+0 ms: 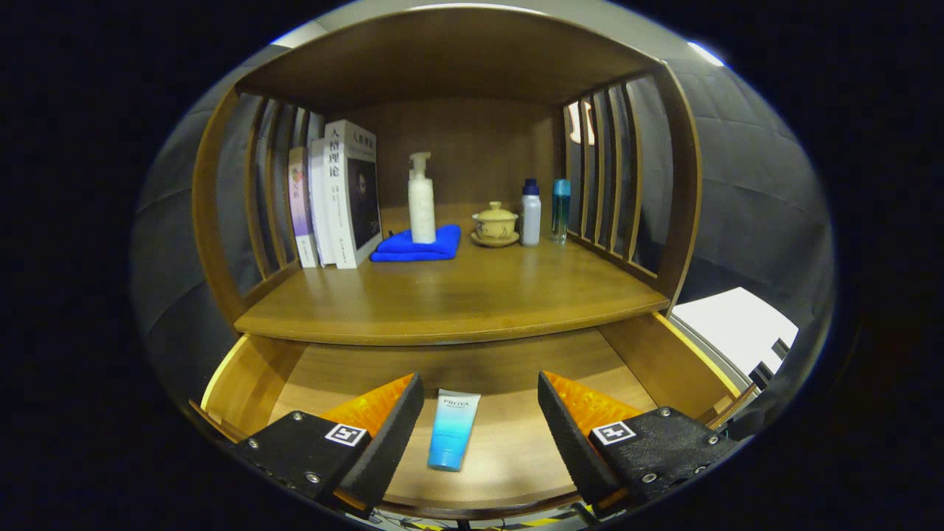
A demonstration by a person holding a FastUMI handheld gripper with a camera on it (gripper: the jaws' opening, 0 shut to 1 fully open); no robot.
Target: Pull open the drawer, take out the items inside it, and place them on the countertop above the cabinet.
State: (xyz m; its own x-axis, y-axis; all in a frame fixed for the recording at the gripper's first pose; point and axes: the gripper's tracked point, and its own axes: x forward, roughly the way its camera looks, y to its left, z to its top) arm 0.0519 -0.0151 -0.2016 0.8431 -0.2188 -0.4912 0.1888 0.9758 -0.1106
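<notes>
The drawer [649, 361] stands pulled open beneath the cabinet's table [457, 302]. A blue tube [452, 430] lies flat on its floor, between the spread, released fingers [398, 428], which grasp nothing and hover above it

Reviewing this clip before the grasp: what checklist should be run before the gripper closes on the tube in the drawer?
1. Drawer pulled open: ok.
2. Blue tube lying flat on the drawer floor, reachable: ok.
3. Gripper open, tube between the fingers: ok.
4. Fingers touching the tube: not ok, gaps on both sides.
5. Free countertop in front of the blue towel: ok.
6. Other items in the drawer: cannot tell.
</notes>
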